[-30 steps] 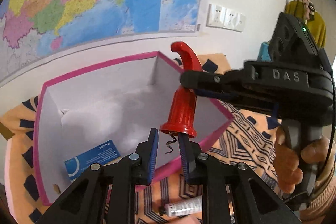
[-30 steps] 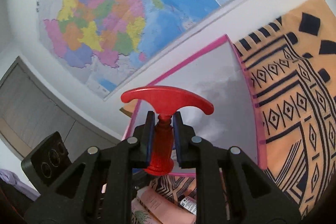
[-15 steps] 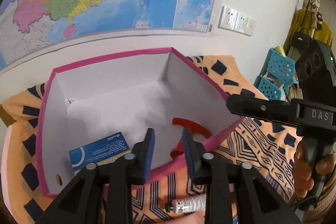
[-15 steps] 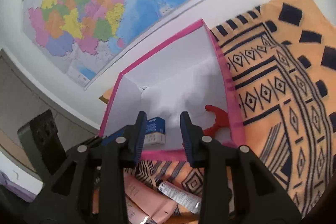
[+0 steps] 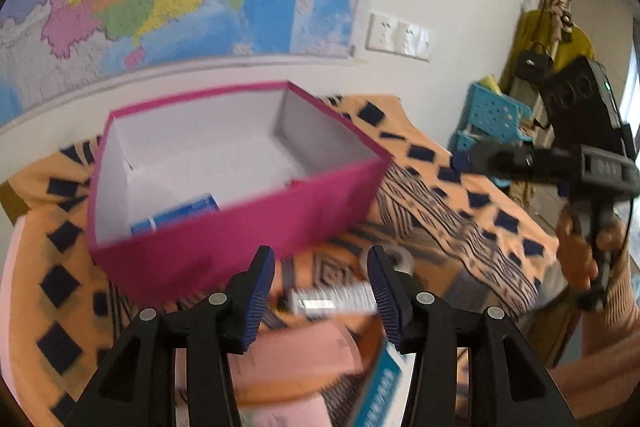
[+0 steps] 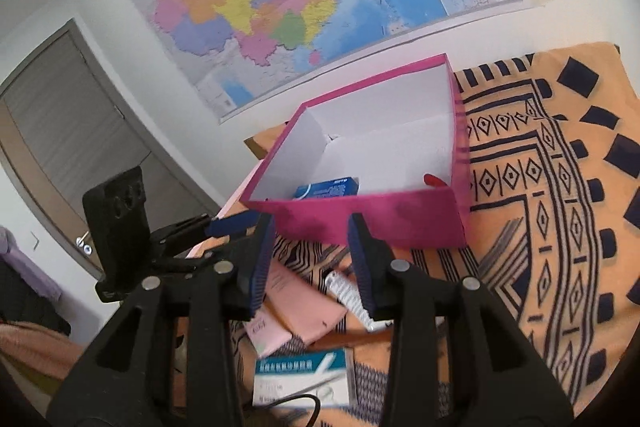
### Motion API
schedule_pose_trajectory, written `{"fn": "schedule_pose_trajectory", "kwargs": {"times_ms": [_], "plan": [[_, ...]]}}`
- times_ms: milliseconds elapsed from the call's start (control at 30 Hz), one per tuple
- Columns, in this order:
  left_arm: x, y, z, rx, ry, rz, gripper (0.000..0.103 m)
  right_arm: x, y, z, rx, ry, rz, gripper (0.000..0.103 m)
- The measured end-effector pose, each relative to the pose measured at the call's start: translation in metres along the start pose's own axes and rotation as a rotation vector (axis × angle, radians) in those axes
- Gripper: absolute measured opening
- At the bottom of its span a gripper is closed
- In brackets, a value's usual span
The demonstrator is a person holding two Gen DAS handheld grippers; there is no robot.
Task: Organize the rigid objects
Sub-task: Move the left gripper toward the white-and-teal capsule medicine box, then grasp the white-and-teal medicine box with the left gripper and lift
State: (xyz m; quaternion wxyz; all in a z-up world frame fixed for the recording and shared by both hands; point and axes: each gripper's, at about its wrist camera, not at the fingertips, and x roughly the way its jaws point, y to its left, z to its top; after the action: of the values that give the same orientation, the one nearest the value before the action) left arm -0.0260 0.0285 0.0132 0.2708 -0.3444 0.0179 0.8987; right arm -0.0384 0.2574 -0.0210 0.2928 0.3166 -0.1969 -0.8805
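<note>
The red corkscrew that both claws held a second ago now lies inside the pink box, in its near right corner with only a red sliver showing over the wall, and both claws have drawn back from the box.

The left gripper is released and its jaws are opening with nothing between the pads; past its tips, on the patterned orange cloth, lies a white tube, and the box stands beyond and to the left of the tips. A blue carton sits in the box's near left part. Below the tips lie a pink packet and a teal-and-white box.

The right gripper is likewise released, jaws opening, empty. The pink box stands just ahead of its tips, the tube beneath its right finger, the left gripper off to its left.
</note>
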Motion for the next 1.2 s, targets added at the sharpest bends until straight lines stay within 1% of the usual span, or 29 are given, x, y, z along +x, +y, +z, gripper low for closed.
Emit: {"fn": "schedule_pose_trajectory", "kwargs": {"times_ms": [100, 267, 400, 500, 700, 900, 967, 1033, 1200], "plan": [[0.000, -0.006, -0.017, -0.004, 0.033, -0.022, 0.049, -0.004, 0.000, -0.009, -0.014, 0.034, -0.030, 0.043], [0.000, -0.013, -0.043, -0.036, 0.084, -0.073, 0.049, -0.002, -0.003, -0.026, -0.023, 0.088, -0.050, 0.043], [0.001, -0.017, -0.060, -0.050, 0.132, -0.090, 0.049, 0.006, -0.007, -0.042, -0.024, 0.146, -0.058, 0.043], [0.001, -0.022, -0.073, -0.058, 0.165, -0.095, 0.049, 0.017, -0.011, -0.058, -0.025, 0.211, -0.049, 0.043], [-0.005, -0.021, -0.091, -0.111, 0.188, -0.090, 0.049, 0.035, -0.012, -0.081, -0.047, 0.301, -0.050, 0.043], [-0.010, -0.017, -0.107, -0.151, 0.228, -0.087, 0.049, 0.040, -0.013, -0.088, -0.051, 0.335, -0.035, 0.043], [-0.009, -0.017, -0.112, -0.166, 0.240, -0.101, 0.049, 0.038, -0.009, -0.091, -0.049, 0.345, 0.002, 0.043], [-0.007, -0.019, -0.115, -0.172, 0.254, -0.100, 0.049, 0.038, -0.004, -0.094, -0.055, 0.357, 0.043, 0.043], [-0.006, -0.023, -0.118, -0.172, 0.277, -0.116, 0.049, 0.046, -0.007, -0.102, -0.057, 0.389, 0.001, 0.043]]}}
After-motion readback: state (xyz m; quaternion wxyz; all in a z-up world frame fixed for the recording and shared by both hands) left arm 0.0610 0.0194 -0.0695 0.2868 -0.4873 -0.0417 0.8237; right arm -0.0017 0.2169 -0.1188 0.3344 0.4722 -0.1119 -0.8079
